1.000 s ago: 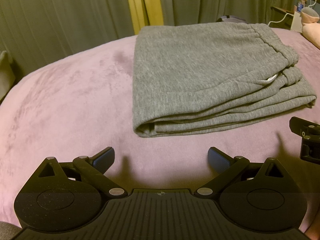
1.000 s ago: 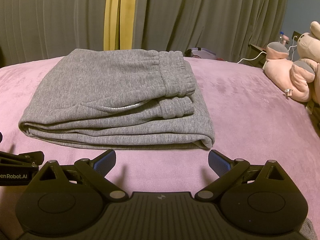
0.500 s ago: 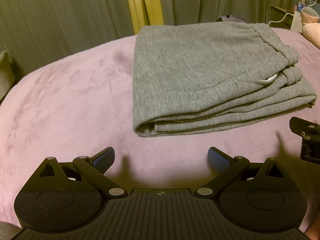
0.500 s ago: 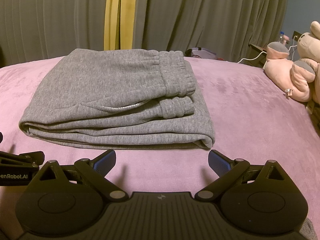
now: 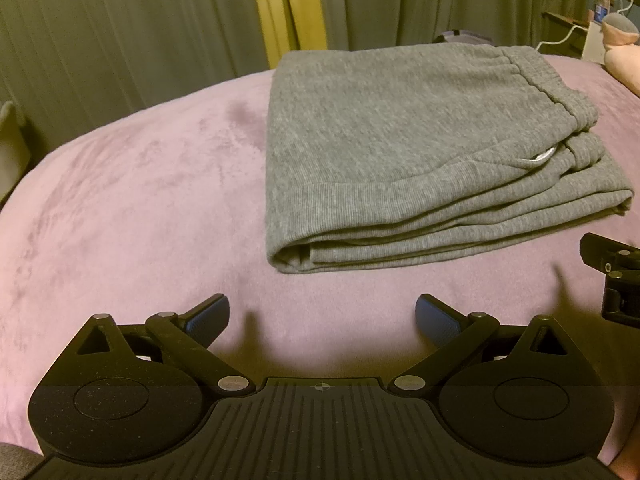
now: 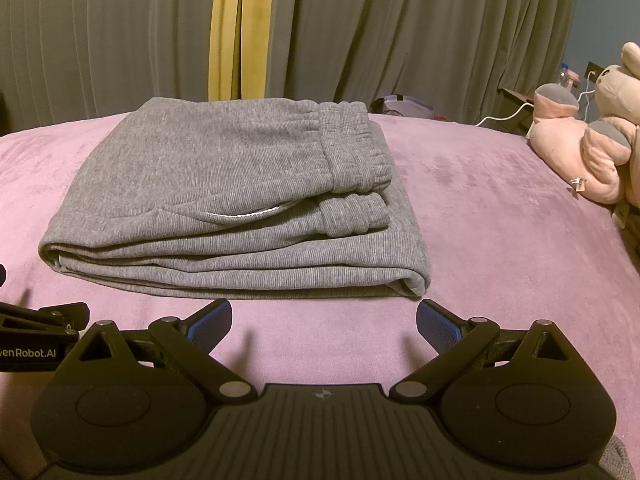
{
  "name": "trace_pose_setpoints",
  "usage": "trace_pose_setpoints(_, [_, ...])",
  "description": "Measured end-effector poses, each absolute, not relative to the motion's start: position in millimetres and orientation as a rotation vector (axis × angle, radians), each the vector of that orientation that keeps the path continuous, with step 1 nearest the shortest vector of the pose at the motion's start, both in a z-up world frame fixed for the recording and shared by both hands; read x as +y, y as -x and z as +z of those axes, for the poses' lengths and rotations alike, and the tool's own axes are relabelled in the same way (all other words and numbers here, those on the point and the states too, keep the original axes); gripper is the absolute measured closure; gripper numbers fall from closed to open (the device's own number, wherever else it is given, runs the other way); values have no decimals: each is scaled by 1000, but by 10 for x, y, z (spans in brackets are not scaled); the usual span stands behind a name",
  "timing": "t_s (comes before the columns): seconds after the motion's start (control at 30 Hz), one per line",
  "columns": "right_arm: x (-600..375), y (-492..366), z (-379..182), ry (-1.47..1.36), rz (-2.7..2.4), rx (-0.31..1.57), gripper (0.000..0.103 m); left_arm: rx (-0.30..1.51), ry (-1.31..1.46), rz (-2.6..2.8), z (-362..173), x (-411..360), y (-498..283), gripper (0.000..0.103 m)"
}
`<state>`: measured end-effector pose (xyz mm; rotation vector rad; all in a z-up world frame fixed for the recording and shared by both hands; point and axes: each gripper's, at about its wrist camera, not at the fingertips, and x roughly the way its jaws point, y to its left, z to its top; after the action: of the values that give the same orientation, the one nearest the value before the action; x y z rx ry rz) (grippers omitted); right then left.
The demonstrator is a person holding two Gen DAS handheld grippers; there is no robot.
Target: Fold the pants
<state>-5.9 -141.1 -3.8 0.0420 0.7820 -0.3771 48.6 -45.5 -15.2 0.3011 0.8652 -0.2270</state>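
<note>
Grey sweatpants (image 5: 400,152) lie folded in a stacked rectangle on the pink bed cover (image 5: 140,200); the elastic waistband is on top at the right side. They also show in the right wrist view (image 6: 224,200). My left gripper (image 5: 322,320) is open and empty, a short way in front of the stack's near left corner. My right gripper (image 6: 324,322) is open and empty, just in front of the stack's near edge. Part of the right gripper shows at the right edge of the left wrist view (image 5: 616,276).
Grey-green curtains with a yellow strip (image 6: 236,32) hang behind the bed. A pink plush toy (image 6: 592,140) lies at the right side of the bed. A bedside shelf with a bottle and cables (image 5: 600,4) stands at the far right.
</note>
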Motion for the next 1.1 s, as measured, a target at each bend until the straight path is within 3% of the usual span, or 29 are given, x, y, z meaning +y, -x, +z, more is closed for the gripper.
trace_pose_setpoints(1.1, [-1399,51,-58,-35,-375,786,4,871,-303,-229,-169,-445,-480,1])
